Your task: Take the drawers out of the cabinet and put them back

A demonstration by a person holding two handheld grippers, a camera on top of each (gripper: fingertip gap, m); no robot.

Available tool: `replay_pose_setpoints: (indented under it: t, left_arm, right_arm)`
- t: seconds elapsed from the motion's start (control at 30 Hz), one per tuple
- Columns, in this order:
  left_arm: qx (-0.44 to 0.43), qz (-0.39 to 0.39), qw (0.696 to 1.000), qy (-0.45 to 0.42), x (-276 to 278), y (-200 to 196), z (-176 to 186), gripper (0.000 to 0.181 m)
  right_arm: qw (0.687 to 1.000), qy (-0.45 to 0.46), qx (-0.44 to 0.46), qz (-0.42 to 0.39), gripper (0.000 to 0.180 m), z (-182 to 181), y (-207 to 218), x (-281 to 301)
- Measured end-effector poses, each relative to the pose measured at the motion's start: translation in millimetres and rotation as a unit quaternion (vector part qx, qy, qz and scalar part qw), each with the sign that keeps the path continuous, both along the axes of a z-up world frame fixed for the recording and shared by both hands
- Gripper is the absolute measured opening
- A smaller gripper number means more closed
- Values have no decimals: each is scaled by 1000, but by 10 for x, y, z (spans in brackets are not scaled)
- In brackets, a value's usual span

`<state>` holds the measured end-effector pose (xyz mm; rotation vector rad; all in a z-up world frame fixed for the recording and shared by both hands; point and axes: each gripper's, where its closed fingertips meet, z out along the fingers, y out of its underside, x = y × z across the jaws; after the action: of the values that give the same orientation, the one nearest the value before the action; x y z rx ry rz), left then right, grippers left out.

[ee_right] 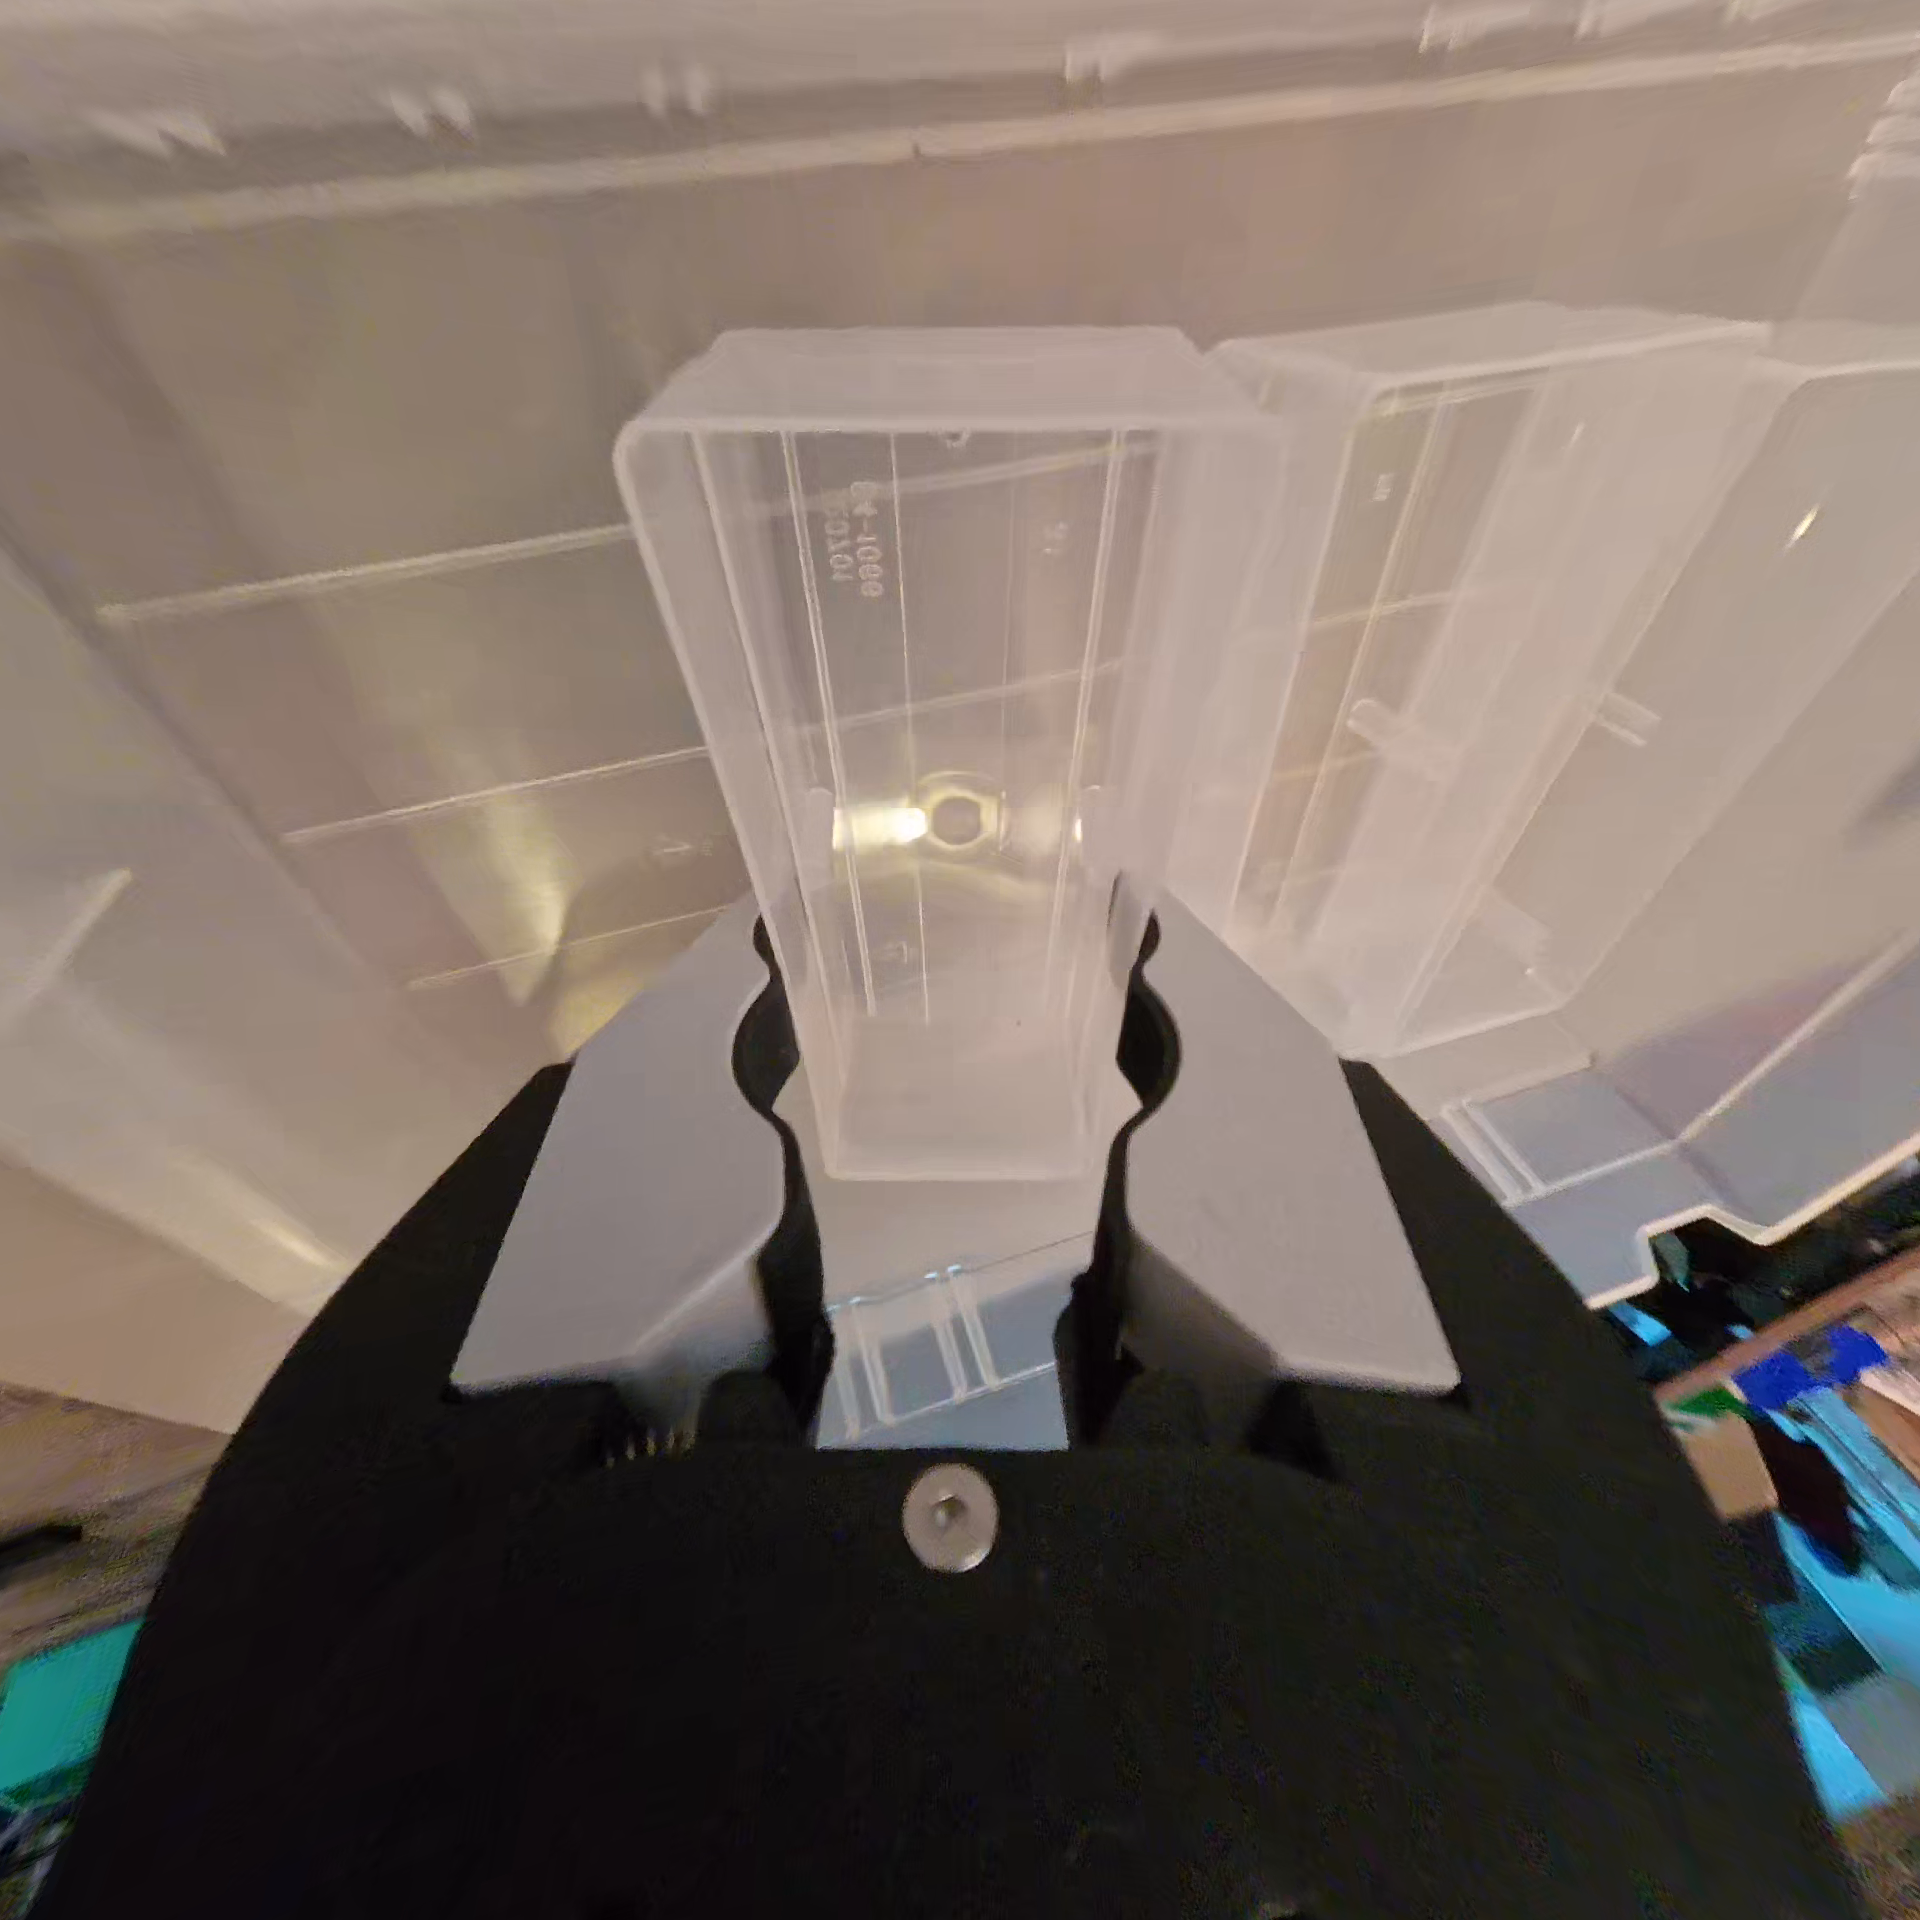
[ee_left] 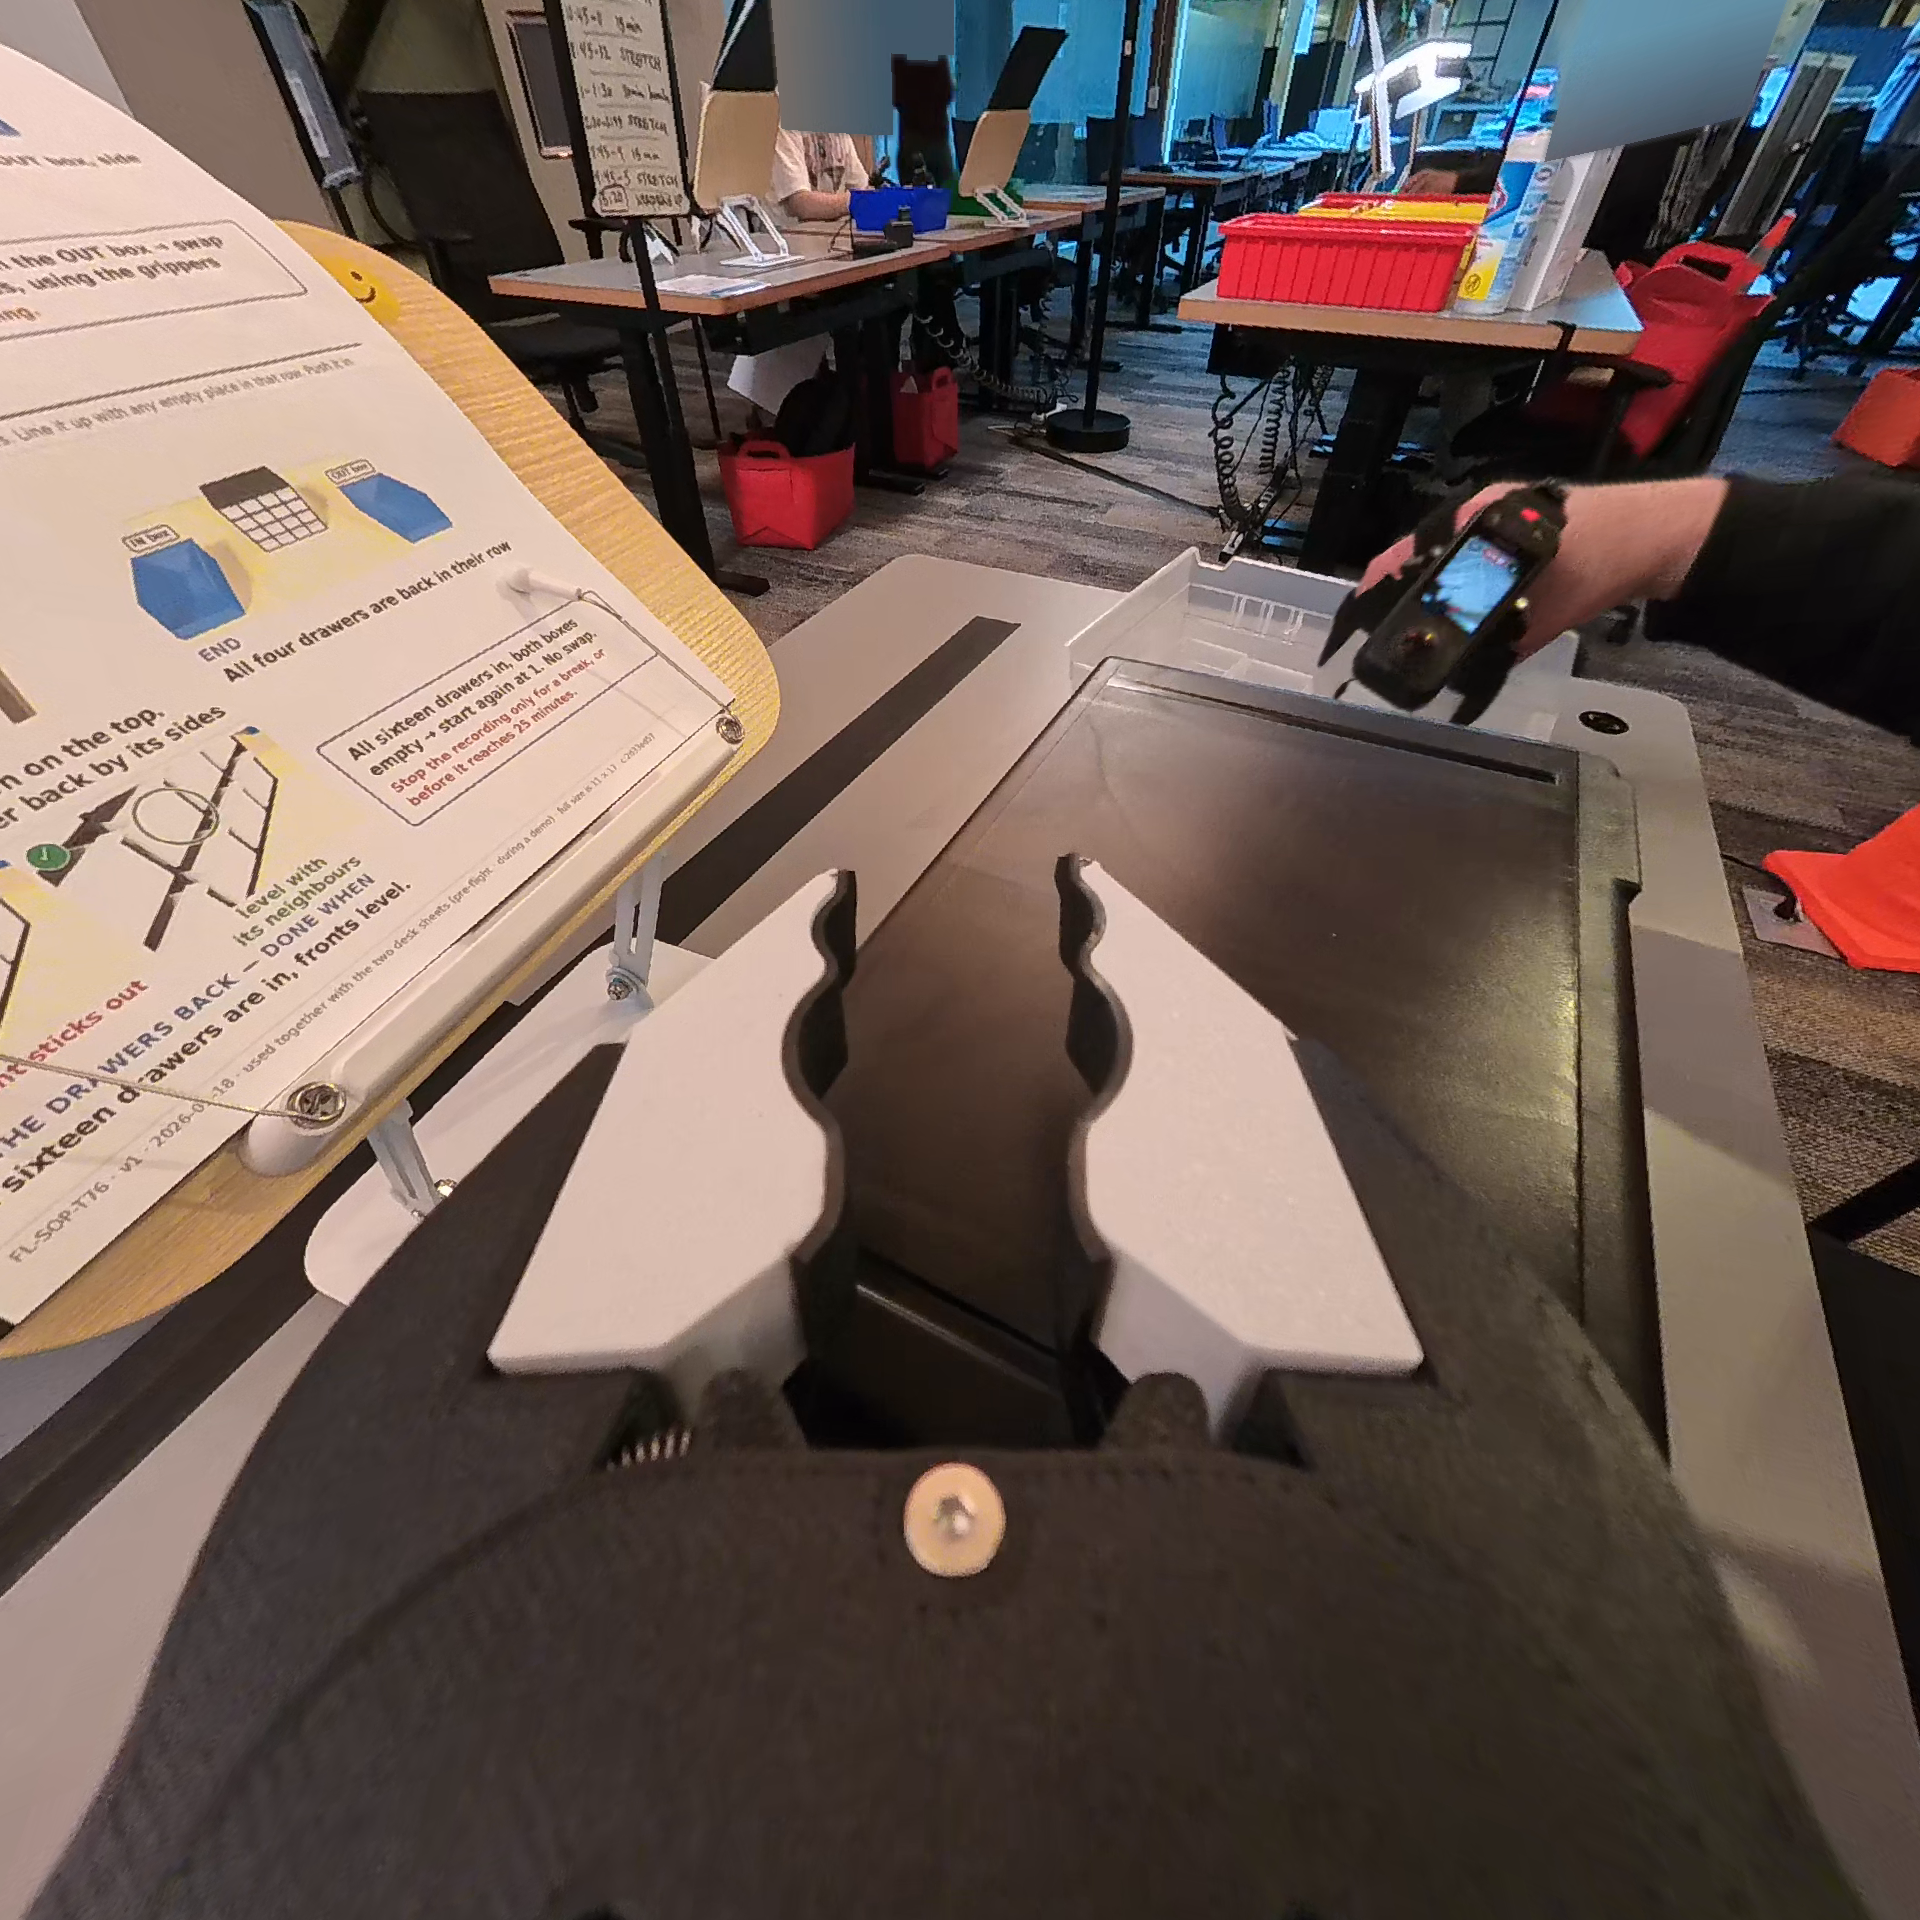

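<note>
In the left wrist view my left gripper [ee_left: 956, 883] is open and empty, hovering over the flat black top of the cabinet [ee_left: 1351, 935]. Farther off at the right, a hand holds the right gripper [ee_left: 1444, 613] over a clear plastic bin [ee_left: 1195, 613] behind the cabinet. In the right wrist view my right gripper [ee_right: 945, 935] is shut on a clear plastic drawer [ee_right: 935, 675], its fingers on the drawer's two sides, held inside the clear bin [ee_right: 312, 623]. A second clear drawer [ee_right: 1455, 675] lies just to the right of it in the bin.
An instruction sheet on a wooden stand [ee_left: 312, 675] leans at the left of the grey table [ee_left: 914, 623]. An orange object [ee_left: 1860, 894] lies on the floor at the right. Desks with red bins [ee_left: 1351, 255] stand in the background.
</note>
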<state>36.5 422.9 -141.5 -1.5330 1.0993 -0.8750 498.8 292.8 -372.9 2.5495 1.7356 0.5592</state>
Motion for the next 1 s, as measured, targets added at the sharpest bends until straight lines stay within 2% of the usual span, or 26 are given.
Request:
replay_pose_setpoints:
  t: [0.17,0.3,0.43,0.53,0.6,0.67,0.7,0.77,0.83,1.0]
  left_arm:
    - [0,0,1000,0,1,0,0,39]
    - [0,1,1000,-1,-1,-1,3,39]
    - [1,1,1000,-2,-1,-1,3,39]
    - [1,1,1000,-3,-2,-1,5,39]
    - [1,1,1000,-4,-2,-1,6,39]
    - [1,1,1000,-5,-4,0,8,39]
    - [2,1,1000,-5,-3,0,8,39]
    - [2,1,1000,-5,-4,0,9,39]
    - [2,1,1000,-7,-5,-1,11,38]
    - [2,2,1000,-6,-4,-1,9,39]
  right_arm:
    - [998,-63,13,-18,63,-1,112,164]
    - [997,-55,42,-22,82,167,115,82]
    - [995,-47,74,-45,82,448,41,36]
    - [990,-3,133,-52,69,811,-21,-188]
    - [981,64,183,-28,53,1105,-76,-575]
    - [960,140,238,45,31,1428,-175,-1192]
    - [942,168,270,102,25,1587,-242,-1553]
    - [894,206,339,210,26,1832,-391,-2280]
    - [864,227,355,277,30,1807,-535,-2946]
    - [813,178,400,384,24,1209,-514,-4265]
